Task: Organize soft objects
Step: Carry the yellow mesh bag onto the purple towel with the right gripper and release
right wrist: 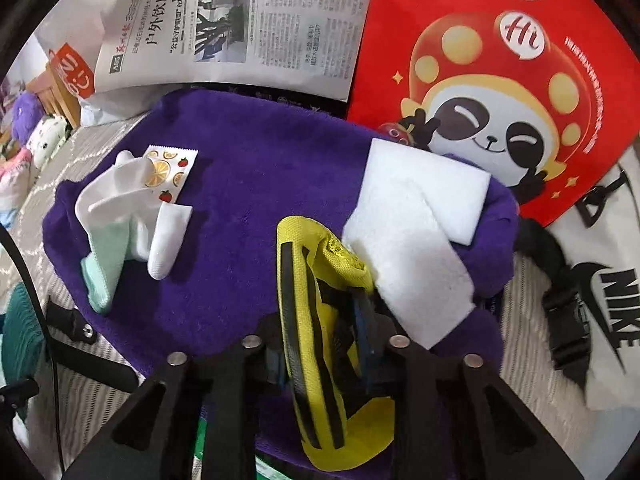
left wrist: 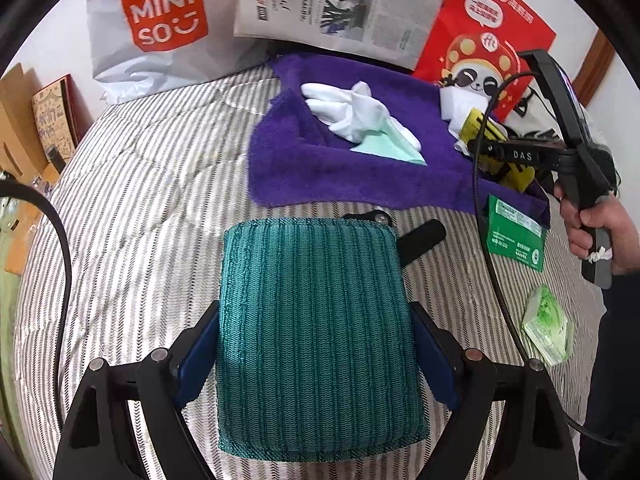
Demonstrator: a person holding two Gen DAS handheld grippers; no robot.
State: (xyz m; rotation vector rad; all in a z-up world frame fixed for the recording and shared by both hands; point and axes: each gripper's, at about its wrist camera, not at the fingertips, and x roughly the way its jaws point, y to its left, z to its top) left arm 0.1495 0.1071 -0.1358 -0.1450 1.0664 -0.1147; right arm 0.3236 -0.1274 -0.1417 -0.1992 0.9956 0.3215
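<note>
fluffy purple towel [right wrist: 248, 208] spread on the striped bedding [left wrist: 140, 184] | your left gripper [left wrist: 316, 344] is clamped on the ribbed teal sponge pad [left wrist: 316, 320] just short of it | your right gripper [right wrist: 320, 344] pinches the yellow-and-black fabric piece [right wrist: 308, 292] over the towel

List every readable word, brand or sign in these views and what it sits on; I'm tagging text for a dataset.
"MINISO": white shopping bag.
"NIKE": white bag.
"Hi": red panda bag.
"DAS": right tongs, shut on the yellow fabric item.
"户外饮用水": newspaper headline; its body text is too small to read.
Green packet: print too small to read.
Left tongs, teal sponge: no text.
</note>
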